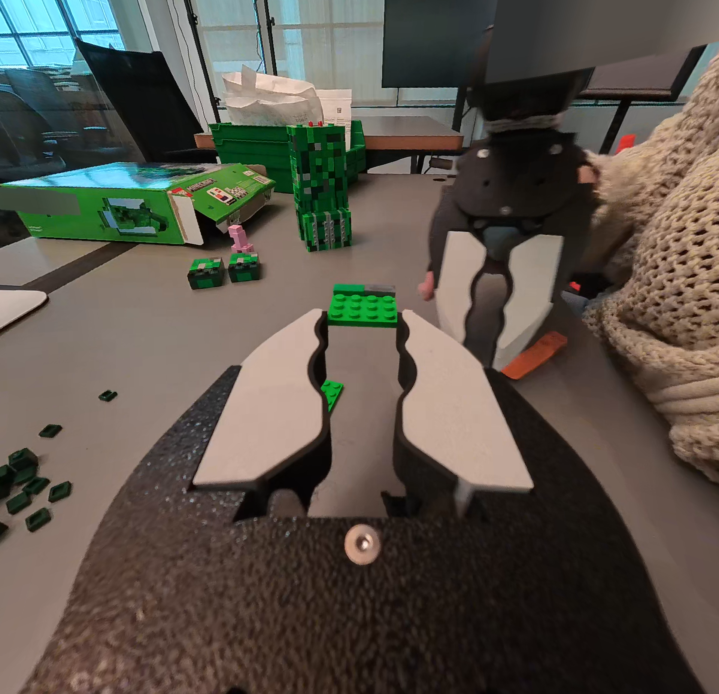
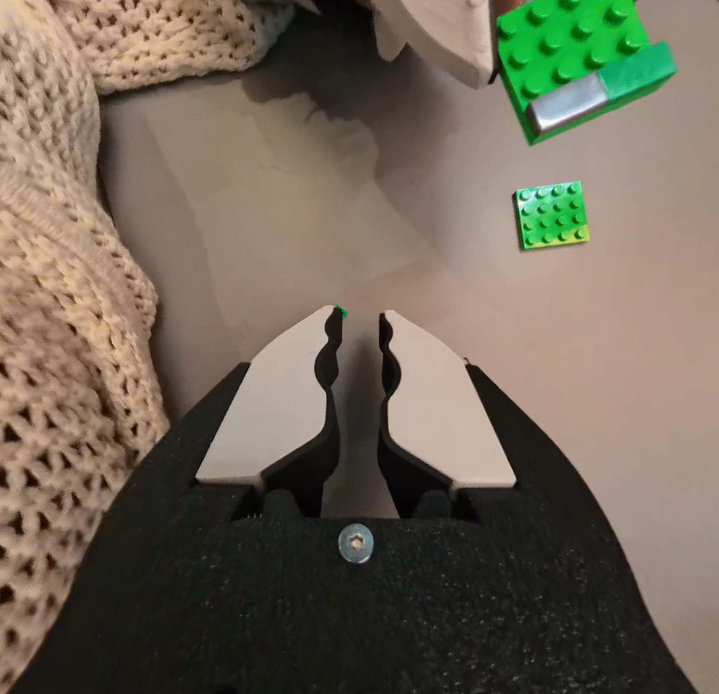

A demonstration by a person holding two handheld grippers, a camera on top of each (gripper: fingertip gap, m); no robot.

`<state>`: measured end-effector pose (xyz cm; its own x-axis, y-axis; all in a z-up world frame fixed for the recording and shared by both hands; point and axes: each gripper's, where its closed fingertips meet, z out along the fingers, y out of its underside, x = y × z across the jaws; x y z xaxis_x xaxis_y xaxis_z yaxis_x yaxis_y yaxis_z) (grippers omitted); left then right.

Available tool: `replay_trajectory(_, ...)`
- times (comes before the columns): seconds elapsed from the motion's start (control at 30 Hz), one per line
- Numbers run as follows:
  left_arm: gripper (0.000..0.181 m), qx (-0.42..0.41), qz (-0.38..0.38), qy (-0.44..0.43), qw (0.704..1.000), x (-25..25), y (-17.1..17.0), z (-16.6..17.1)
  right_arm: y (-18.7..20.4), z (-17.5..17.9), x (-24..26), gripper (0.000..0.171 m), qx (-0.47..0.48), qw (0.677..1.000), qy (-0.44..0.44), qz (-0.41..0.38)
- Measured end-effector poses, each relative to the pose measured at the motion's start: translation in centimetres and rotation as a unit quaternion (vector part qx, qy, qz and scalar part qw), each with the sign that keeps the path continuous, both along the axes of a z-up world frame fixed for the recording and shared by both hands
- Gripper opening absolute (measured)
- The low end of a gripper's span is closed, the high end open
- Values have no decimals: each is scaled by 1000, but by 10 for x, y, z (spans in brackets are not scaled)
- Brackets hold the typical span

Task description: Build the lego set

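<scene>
Left tongs (image 1: 362, 317) grasp a green plate assembly (image 1: 363, 308) above the grey worktop (image 1: 136, 344).

The right tongs (image 2: 361, 314) hang released and empty to the right, near a knitted sleeve (image 2: 58, 247). A loose green plate (image 2: 552, 216) lies flat on the worktop below; the tall green figure (image 1: 321, 185) stands far behind.

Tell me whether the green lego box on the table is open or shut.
Open: the green box lies on its side on the table, end flap hanging out.

Two close wrist views, opposed, sharing the green plate (image 1: 362, 310)
</scene>
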<state>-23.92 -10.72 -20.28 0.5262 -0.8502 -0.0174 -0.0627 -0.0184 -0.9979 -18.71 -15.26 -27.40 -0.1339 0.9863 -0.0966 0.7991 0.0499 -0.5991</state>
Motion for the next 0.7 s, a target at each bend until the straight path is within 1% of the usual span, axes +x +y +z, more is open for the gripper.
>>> replay_trajectory(0.1, 34, 0, 0, 2, 1000, 0, 0, -1, -13, -4, 0, 18, 14, 1000, 0, 5)
replay_trajectory(0.17, 34, 1, 0, 3, 1000, 0, 0, -1, -11, -13, 3, 21, 43, 999, -22, 6)
replay_trajectory(0.27, 34, 2, 0, 4, 1000, 0, 0, -2, -12, -19, 2, 21, 46, 998, -32, 6)
replay_trajectory(0.57, 34, 3, -2, 12, 1000, 2, -1, -2, -3, -21, 2, 10, 75, 996, -39, 3)
replay_trajectory(0.7, 34, 4, -2, 14, 1000, 3, 0, -3, -1, -20, 2, 9, 72, 997, -39, 0)
